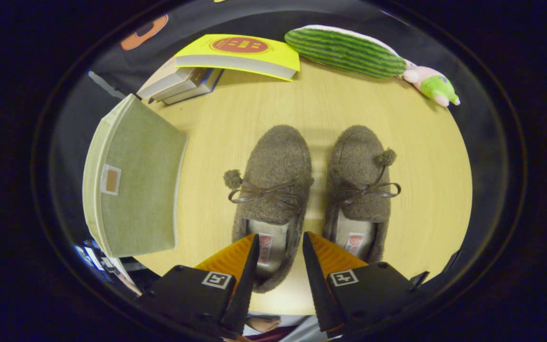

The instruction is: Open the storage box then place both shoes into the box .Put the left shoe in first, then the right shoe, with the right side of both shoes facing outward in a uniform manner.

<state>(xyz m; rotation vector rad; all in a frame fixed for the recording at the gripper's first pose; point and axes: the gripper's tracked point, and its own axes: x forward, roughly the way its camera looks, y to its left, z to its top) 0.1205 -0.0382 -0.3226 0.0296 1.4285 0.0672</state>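
Two brown fuzzy slippers with bows and pom-poms lie side by side on the round wooden table (397,142), toes pointing away from me. The left shoe (276,175) is just ahead of my fingers, its heel partly under them. The right shoe (361,175) lies beside it to the right. A green fabric storage box (136,185) with its lid closed stands left of the shoes. My gripper (280,242) hovers open above the heels, holding nothing; the gap between its orange fingers sits over the left shoe's heel edge.
Beyond the shoes, a yellow book (240,54) rests on a stack of books (178,83) at the table's far left. A green striped plush (344,50) and a small pink and green toy (432,85) lie at the far right.
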